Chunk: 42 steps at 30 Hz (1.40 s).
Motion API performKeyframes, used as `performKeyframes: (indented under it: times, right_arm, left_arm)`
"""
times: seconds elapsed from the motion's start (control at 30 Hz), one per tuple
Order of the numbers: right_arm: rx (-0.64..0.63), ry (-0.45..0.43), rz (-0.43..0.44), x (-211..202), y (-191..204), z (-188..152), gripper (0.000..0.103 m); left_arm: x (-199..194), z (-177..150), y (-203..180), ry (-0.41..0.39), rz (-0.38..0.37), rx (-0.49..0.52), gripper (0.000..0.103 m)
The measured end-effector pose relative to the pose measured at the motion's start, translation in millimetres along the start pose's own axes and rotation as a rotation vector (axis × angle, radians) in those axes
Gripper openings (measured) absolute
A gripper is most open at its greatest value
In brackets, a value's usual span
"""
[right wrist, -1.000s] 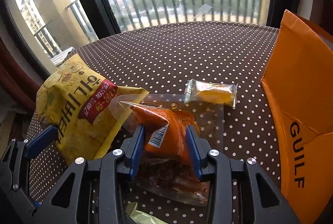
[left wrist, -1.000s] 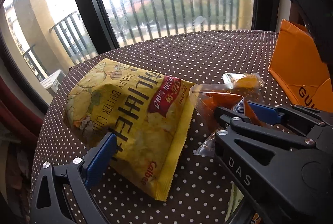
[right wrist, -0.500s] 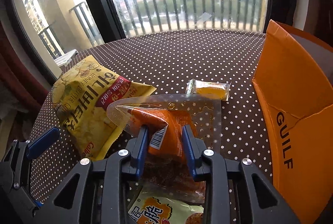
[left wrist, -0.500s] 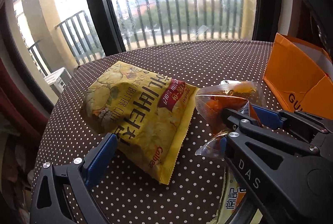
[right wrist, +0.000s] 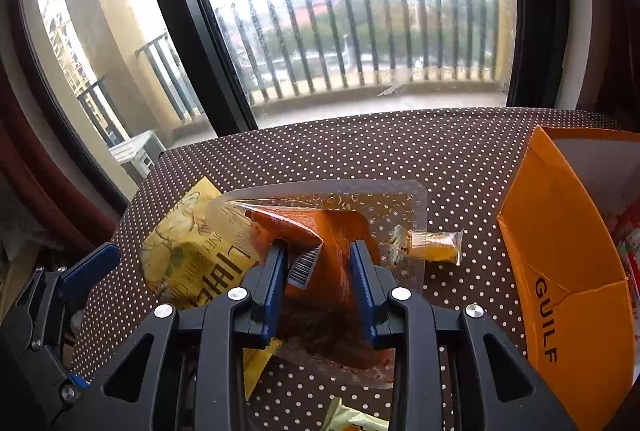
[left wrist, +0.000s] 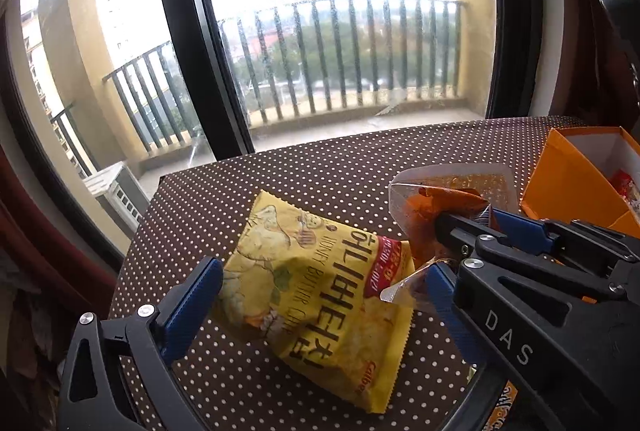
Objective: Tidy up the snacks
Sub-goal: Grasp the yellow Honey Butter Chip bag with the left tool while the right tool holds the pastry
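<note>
Orange snack pouch (right wrist: 320, 231) sits clenched in our right tool (right wrist: 318, 283); the orange box (right wrist: 560, 251) lies right, seemingly near; left tool (left wrist: 320, 307) gapes, released.

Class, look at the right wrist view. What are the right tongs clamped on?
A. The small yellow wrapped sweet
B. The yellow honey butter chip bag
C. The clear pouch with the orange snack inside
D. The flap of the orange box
C: the blue pads of the right tongs press both sides of the clear pouch, while the yellow chip bag lies to its left on the table.
</note>
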State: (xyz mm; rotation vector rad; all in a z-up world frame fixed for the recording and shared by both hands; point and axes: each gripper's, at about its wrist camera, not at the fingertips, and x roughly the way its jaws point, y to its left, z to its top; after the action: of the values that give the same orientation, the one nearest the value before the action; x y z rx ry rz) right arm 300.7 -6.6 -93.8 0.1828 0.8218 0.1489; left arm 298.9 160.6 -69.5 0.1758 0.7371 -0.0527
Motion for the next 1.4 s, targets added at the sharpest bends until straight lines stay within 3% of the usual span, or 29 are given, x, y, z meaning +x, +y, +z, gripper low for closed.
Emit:
performKeyframes:
  times: [0.23,0.6,0.77,0.93,1.4]
  right_arm:
    - [0.011,0.000,-0.010,17,7,11,0.033]
    - [0.018,0.046,-0.036,41,4,10,0.032]
    - [0.013,0.045,-0.055,44,0,8,0.032]
    - [0.015,0.043,-0.053,41,-2,4,0.032]
    - [0.001,0.040,-0.031,20,-4,-7,0.032]
  left_arm:
    - [26,14,10,0.018,0.005,0.005,0.102]
    - [55,6,16,0.071,0.052,-0.034,0.103]
    - [64,-1,28,0.124,-0.041,-0.134,0.101]
    - [56,-9,21,0.088,0.011,-0.109,0.091]
    - [14,-13,1,0.003,0.055,-0.110,0.042]
